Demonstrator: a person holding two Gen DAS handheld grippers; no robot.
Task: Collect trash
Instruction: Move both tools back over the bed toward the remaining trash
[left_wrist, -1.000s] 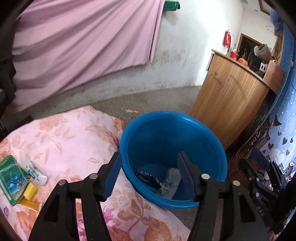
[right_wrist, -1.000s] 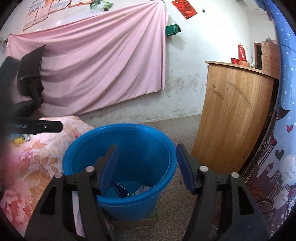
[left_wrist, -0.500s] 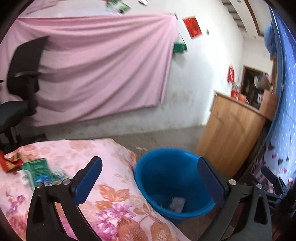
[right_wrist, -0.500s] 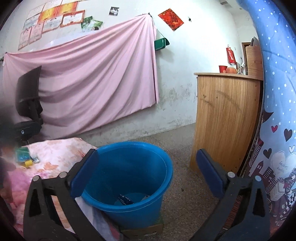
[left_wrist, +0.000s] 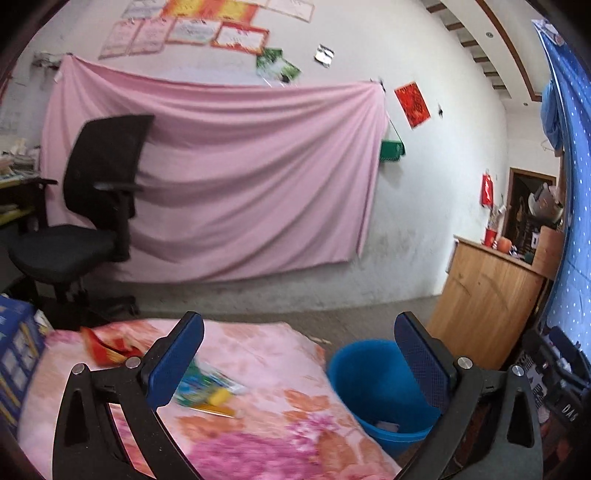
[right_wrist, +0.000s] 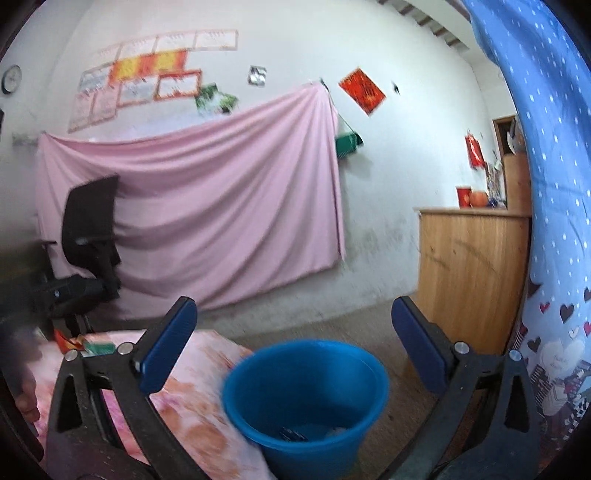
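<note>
A blue bucket (right_wrist: 306, 398) with scraps inside stands on the floor beside the floral bed (left_wrist: 258, 417), where wrappers (left_wrist: 207, 387) lie, while the left gripper (left_wrist: 299, 362) and right gripper (right_wrist: 295, 350) hover with jaws spread wide, empty.

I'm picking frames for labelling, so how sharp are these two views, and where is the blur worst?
Left wrist: wrappers on the floral quilt are smeared, though the left gripper is crisp. Right wrist: blue bucket rim and quilt edge are streaked; straight lines bow from the fisheye.
</note>
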